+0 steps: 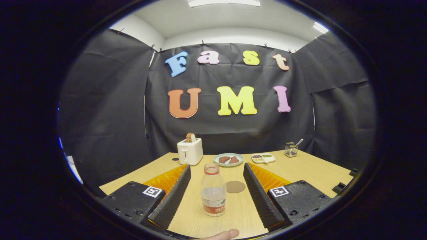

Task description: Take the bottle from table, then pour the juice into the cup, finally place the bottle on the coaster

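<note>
The bottle stands upright on the table, right between the two fingers, a little liquid showing in its lower half and its cap still on. Neither finger touches it: they are spread wide, with bare wood showing on both sides of the bottle, so the gripper frames it without gripping. Just beyond the bottle, slightly toward the right finger, lies the round coaster, flat and unoccupied. I can't pick out a cup from here.

Farther beyond the fingers sit a toaster with a slice poking out, a plate with two dark pieces on it, a small tray, and a wire holder with a utensil handle sticking up.

By my reckoning the job has barely begun: the bottle is not yet taken, nothing is poured, and the coaster waits. All three steps remain.

The gripper is held low and level, pointed straight across the table, centred on the bottle. A fingertip of the person's hand shows just behind the fingers.
</note>
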A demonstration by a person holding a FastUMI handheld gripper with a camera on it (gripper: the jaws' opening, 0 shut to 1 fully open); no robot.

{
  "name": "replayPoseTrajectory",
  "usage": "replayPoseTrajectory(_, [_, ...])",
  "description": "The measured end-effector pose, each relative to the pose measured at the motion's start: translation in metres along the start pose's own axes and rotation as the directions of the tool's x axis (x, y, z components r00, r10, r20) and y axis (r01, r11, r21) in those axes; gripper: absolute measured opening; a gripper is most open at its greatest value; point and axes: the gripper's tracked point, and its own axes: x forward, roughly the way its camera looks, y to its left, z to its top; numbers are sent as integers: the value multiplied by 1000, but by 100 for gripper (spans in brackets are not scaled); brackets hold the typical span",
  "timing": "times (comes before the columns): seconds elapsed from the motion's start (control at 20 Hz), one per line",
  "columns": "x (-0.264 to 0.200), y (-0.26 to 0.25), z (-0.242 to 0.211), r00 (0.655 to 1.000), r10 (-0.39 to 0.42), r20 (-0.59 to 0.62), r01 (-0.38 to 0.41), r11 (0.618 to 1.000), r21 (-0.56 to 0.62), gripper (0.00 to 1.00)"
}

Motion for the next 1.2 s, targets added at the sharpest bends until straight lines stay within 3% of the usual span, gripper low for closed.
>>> replayPoseTrajectory(0.2, [22, 21, -36, 999, 34, -33, -34, 999, -14, 100])
replayPoseTrajectory(0.55, [46, 16, -85, 997, -38, -74, 35, 999, -33, 100])
replayPoseTrajectory(0.75, [61, 14, -100, 996, -57, -70, 60, 998, 35, 100])
replayPoseTrajectory(1.0, [76, 0, -110, 990, -131, -51, 131, 991, -5, 100])
replayPoseTrajectory(1.1, [82, 2, -111, 990, -140, -24, 139, 990, -15, 81])
replayPoseTrajectory(1.2, [80, 2, -112, 989, -147, -33, 145, 988, -44, 80])
